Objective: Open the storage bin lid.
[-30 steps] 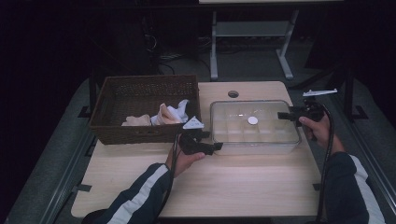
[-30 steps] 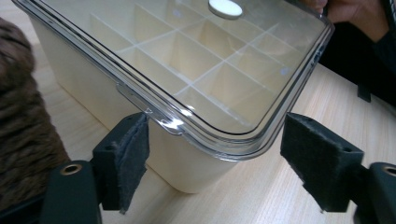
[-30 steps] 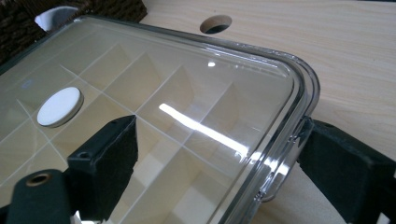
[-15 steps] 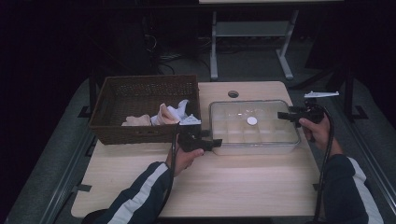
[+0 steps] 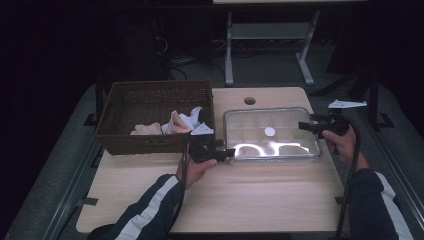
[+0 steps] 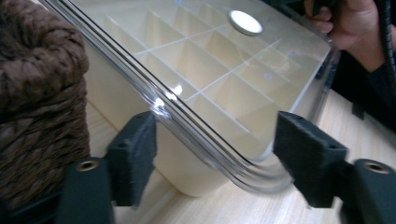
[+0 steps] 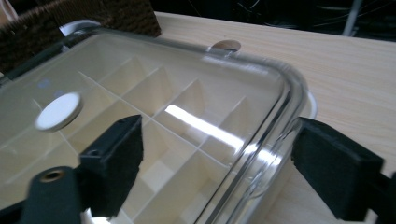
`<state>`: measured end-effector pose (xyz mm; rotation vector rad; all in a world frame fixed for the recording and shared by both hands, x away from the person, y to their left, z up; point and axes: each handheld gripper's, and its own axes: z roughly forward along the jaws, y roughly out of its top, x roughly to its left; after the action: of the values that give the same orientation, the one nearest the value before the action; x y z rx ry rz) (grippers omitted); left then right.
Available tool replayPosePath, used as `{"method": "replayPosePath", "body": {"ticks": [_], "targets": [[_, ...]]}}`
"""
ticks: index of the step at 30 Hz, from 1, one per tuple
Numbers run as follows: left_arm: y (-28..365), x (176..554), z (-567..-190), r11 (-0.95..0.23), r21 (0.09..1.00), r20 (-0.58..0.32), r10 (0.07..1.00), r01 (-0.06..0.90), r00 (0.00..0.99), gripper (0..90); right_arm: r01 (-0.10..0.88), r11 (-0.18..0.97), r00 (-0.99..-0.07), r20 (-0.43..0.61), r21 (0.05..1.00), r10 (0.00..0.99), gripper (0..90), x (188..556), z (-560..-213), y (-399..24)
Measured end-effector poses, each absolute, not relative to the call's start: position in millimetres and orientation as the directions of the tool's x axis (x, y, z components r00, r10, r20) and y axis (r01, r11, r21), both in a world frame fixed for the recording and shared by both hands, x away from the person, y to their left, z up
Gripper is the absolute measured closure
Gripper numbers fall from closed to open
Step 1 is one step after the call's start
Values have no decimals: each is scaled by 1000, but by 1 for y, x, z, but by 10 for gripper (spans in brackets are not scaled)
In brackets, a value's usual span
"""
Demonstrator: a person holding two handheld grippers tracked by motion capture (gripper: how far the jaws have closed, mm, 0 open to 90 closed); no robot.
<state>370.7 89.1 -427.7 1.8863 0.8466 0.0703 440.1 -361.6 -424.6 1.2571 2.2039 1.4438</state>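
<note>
Cloths (image 5: 172, 124) fill basket (image 5: 150, 145); lidded box (image 5: 272, 135) holds dividers.

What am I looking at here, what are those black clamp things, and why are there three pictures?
A person at a pale wooden table holds a black two-jaw gripper in each hand. The high view looks down from above; the other two come from cameras riding on the grippers. On the table stand a dark brown woven basket with crumpled cloths inside and a clear plastic divided box with a see-through lid. The left gripper straddles the lid's near-left corner, its jaws just closing. The right gripper straddles the opposite corner, also closing. Neither pair of pads presses the lid yet.
</note>
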Motion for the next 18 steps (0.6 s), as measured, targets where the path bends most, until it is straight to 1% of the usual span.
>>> {"method": "replayPosePath", "body": {"ticks": [1, 3, 4, 5, 6, 8, 9, 10, 14, 15, 18], "targets": [[90, 370, -427, -215, 829, -315, 584, 517, 748, 369, 521, 164, -610, 231, 837, 758, 207, 439, -424, -361], [88, 368, -424, -232, 835, -289, 588, 499, 756, 408, 518, 150, -608, 240, 842, 757, 226, 436, -421, -363], [88, 368, -424, -232, 835, -289, 588, 499, 756, 412, 523, 152, -603, 239, 838, 761, 224, 435, -421, -362], [87, 368, -428, -249, 817, -295, 595, 521, 748, 397, 515, 166, -606, 221, 841, 764, 224, 434, -422, -361], [88, 369, -430, -236, 807, -328, 584, 541, 743, 350, 524, 191, -604, 204, 830, 771, 220, 434, -423, -360], [89, 368, -431, -235, 806, -331, 584, 544, 742, 320, 534, 198, -599, 203, 822, 774, 217, 433, -425, -359], [89, 367, -431, -241, 808, -316, 592, 538, 741, 320, 537, 178, -597, 222, 825, 771, 226, 433, -426, -361], [90, 365, -430, -247, 806, -314, 591, 538, 743, 304, 544, 172, -588, 227, 821, 777, 222, 432, -427, -363], [88, 361, -430, -255, 798, -333, 569, 546, 752, 349, 581, 158, -585, 275, 799, 763, 192, 430, -427, -366], [88, 361, -430, -253, 794, -342, 567, 553, 749, 339, 590, 167, -592, 283, 790, 755, 155, 429, -427, -365], [88, 362, -432, -245, 782, -375, 549, 573, 747, 354, 599, 174, -590, 283, 782, 756, 143, 426, -427, -363]]}}
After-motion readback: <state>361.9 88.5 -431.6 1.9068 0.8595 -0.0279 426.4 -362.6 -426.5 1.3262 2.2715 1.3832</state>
